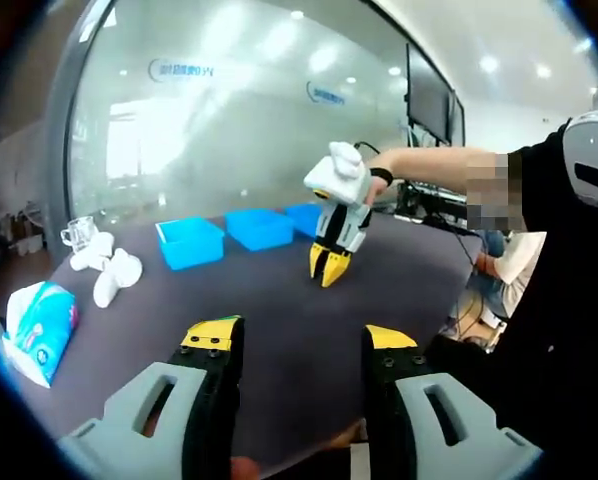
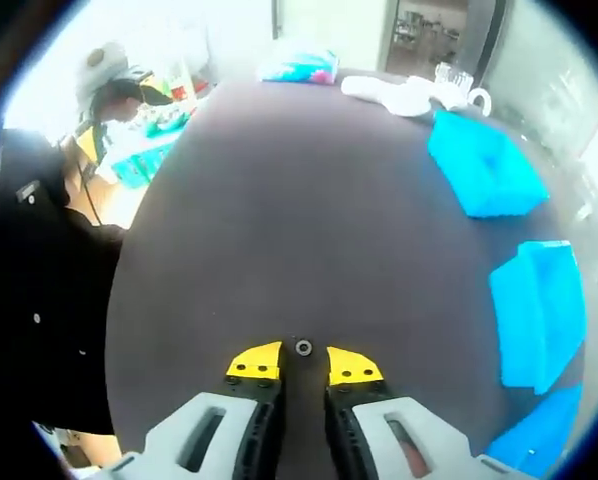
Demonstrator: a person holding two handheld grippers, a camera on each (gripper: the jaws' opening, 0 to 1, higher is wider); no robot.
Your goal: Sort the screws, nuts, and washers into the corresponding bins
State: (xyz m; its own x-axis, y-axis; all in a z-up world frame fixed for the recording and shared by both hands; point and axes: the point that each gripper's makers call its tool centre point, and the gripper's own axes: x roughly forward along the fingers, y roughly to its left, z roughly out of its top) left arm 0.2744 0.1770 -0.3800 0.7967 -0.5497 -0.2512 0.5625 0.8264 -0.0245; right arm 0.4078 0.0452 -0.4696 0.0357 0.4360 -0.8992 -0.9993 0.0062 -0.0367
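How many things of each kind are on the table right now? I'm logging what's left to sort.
Blue bins: 3
Small round hardware pieces, likely a washer or nut: 1
White gloves: 2
Tissue packs: 1
Clear glass cups: 1
Total: 8

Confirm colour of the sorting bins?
Bright blue, all three bins; clearest in the right gripper view.

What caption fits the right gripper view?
Right gripper nearly closed around a small washer on the dark table, blue bins alongside.
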